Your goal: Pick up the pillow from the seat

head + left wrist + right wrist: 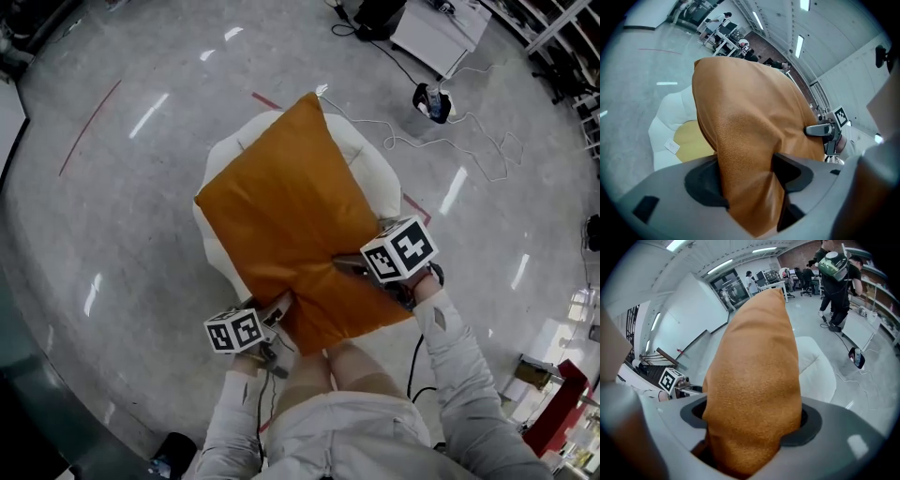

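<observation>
Head view, left to right.

- Left gripper (279, 312): jaws pinching the near-left corner of the pillow (286, 211).
- Pillow: orange, hanging over the white seat (375, 164). We judge it already off the seat.
- Right gripper (345, 266): jaws clamped on the pillow's near-right edge.
- Step: lifting.
- Next, we judge: both pinches firm, an even raise.

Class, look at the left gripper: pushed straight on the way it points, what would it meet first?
The left gripper would meet the orange pillow first; its jaws are clamped on it. Beyond probably lies the white seat, though depth is unclear.
</observation>
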Available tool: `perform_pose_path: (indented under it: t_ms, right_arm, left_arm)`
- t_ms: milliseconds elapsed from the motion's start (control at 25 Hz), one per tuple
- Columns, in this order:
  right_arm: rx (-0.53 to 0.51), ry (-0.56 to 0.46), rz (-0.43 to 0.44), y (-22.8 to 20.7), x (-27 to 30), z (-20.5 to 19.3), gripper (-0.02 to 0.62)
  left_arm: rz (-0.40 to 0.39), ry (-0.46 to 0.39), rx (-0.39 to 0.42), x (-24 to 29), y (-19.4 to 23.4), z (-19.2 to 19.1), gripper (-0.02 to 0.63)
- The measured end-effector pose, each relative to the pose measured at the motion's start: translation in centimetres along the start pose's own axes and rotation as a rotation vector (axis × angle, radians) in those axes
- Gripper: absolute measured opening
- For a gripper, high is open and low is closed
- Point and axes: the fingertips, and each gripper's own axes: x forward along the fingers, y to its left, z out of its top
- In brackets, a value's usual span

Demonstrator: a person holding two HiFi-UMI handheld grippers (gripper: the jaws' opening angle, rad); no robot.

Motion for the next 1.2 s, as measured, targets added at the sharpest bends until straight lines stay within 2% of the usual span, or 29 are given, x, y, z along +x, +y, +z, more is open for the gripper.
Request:
perform_pose_path:
  t_ms: [160,560,1200]
  right_arm:
    - [0.002,-0.06,0.003,1.6,-2.2,0.7,0.394]
    - [0.006,-0.219,-0.005,4.1,-7.6,2.6,0.394]
    - [0.022,-0.389,0.001,6.3,-12.0,1.3,0.396]
  left_arm:
    - [0.001,-0.024,0.013,-2.2,-1.8,1.4,0.321]
    - [-0.007,-0.113,0.107,-6.2,-5.9,6.0,0.321]
    - [-0.037,-0.215,0.179,-9.7,-9.9,7.9,0.314]
